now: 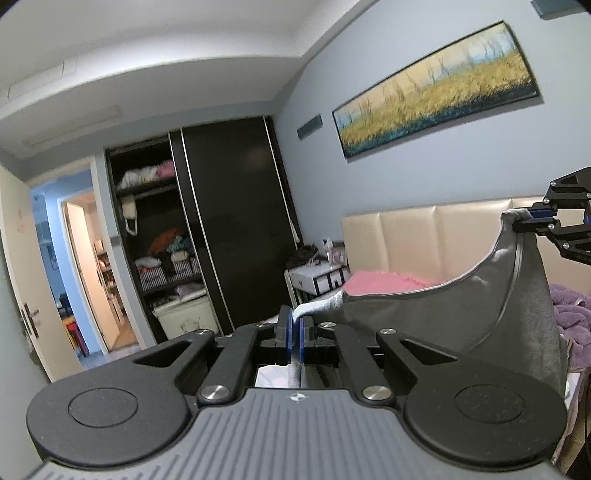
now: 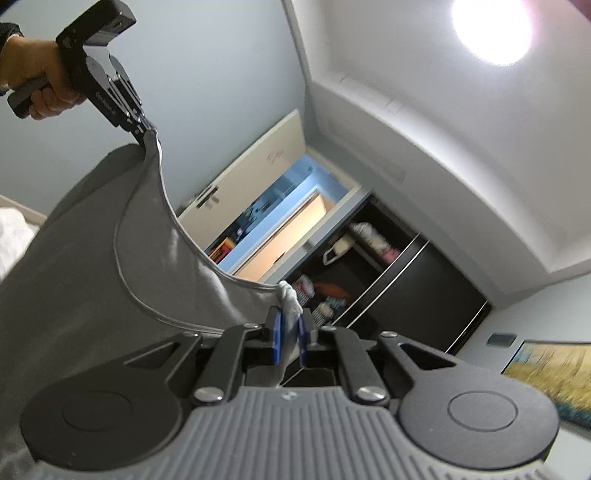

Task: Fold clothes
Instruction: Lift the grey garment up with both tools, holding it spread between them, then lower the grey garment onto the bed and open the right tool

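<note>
A: Bedroom walls in pale blue-grey fill the background, with a long framed painting of a yellow field (image 1: 436, 88) above a beige padded headboard (image 1: 424, 236). What is being held?

B: A grey soft-fabric garment with a thin piped seam (image 1: 461, 314). It hangs in the air, stretched between both tools, its upper edge sagging in a curve between them.

A: And the left gripper (image 1: 295, 334)?

B: Closed on a pale corner of the garment; the blue pads (image 1: 285, 338) stand nearly together with cloth pinched between them. From the right wrist view you see that same gripper at upper left, held by a person's hand (image 2: 37, 77), biting the top corner of the cloth.

A: The right gripper (image 2: 289, 341)?

B: Clamped too, on a bunched whitish-grey fold that pokes out past its fingertips. In the left wrist view it sits at the far right, gripping the other raised corner.

A: What lies beneath?

B: A bed with pink bedding (image 1: 384, 282) near the headboard and a purple fluffy blanket (image 1: 570, 310) at the right edge.

A: Anything further off?

B: A dark sliding-door wardrobe (image 1: 229, 221) to the left, one side open on shelves of folded textiles, a small bedside stand (image 1: 317, 278) between it and the bed, and an open cream door (image 1: 22, 266) at the far left. A round ceiling light (image 2: 491, 29) glares in the right wrist view
</note>
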Motion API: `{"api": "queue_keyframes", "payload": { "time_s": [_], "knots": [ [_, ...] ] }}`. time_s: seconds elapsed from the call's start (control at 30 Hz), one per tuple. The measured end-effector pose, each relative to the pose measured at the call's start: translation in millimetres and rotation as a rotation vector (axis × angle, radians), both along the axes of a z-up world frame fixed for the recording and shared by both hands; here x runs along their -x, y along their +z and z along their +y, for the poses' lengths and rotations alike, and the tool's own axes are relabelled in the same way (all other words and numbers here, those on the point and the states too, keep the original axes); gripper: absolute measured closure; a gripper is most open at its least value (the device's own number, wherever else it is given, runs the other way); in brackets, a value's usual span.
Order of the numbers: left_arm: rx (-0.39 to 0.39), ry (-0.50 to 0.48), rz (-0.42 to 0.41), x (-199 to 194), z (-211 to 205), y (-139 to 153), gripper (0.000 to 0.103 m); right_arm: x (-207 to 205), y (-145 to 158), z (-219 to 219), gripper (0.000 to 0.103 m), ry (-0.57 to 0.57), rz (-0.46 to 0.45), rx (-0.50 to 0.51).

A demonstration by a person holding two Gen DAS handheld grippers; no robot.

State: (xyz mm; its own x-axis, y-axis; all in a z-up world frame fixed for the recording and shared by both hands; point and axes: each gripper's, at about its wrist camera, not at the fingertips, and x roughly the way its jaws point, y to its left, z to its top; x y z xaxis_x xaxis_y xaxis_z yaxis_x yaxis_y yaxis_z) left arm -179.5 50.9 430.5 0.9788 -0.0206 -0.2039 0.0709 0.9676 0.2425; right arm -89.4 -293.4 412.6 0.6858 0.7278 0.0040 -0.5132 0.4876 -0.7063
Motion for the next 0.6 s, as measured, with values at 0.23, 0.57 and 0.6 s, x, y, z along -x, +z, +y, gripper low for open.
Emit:
{"api": "queue_keyframes", "payload": {
  "time_s": [0.23,0.57,0.6],
  "knots": [
    [0.073,0.057,0.161,-107.8,43.5,-73.4,0.101,-95.1,-74.7,50.8,0.093,-0.025,0.142,0.109],
    [0.086,0.177,0.433,-292.0,97.5,-255.0,0.101,-260.3,-244.2,132.3,0.093,-0.073,0.402,0.234],
    [0.082,0.188,0.458,-307.5,102.0,-274.6,0.101,-275.3,-260.7,140.8,0.093,-0.079,0.424,0.245]
  ]
}}
